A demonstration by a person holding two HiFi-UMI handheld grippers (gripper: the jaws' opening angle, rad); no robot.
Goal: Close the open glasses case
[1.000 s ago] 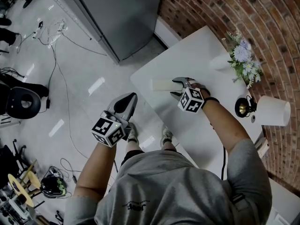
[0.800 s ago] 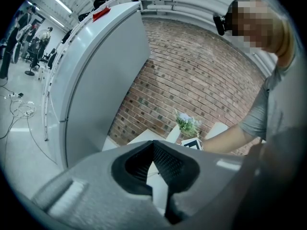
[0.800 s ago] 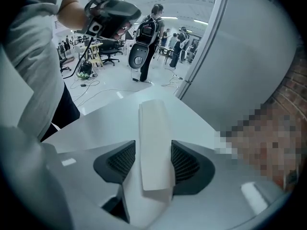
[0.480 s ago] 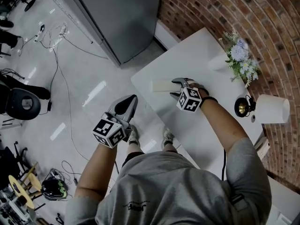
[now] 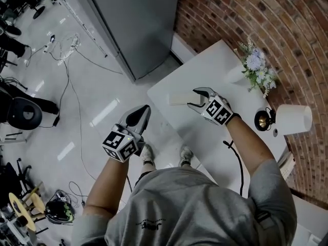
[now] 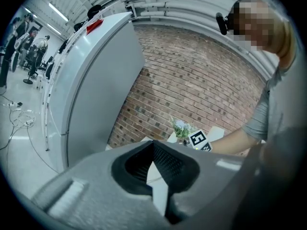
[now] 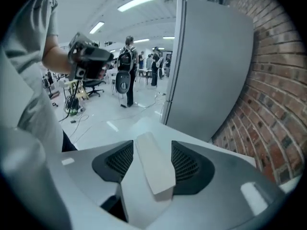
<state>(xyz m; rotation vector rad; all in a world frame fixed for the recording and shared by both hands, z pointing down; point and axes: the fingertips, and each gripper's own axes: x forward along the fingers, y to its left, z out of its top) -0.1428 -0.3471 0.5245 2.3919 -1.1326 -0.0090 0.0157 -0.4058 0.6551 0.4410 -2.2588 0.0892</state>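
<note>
The cream glasses case (image 5: 179,97) lies on the white table (image 5: 210,65) near its left edge, and its lid looks down. My right gripper (image 5: 193,98) hovers just right of and above it. Its jaws have just been opening, and they stand apart without pressing on the case. In the right gripper view the case (image 7: 153,169) shows below, in the gap between the jaws of the right gripper (image 7: 152,145). My left gripper (image 5: 145,109) hangs off the table over the floor, jaws together and empty; in its own view the left gripper (image 6: 153,143) closes at the tips.
At the table's far side stand a flower bunch (image 5: 256,68), a white lamp shade (image 5: 294,119) and a small dark-and-brass object (image 5: 264,118). A tall grey cabinet (image 5: 133,19) stands left of the table by the brick wall (image 5: 246,9). Cables (image 5: 66,50) run over the floor.
My right gripper has lifted off the case and rolled, so its marker cube now faces differently. The case stays where it lay. The left gripper has risen a little.
</note>
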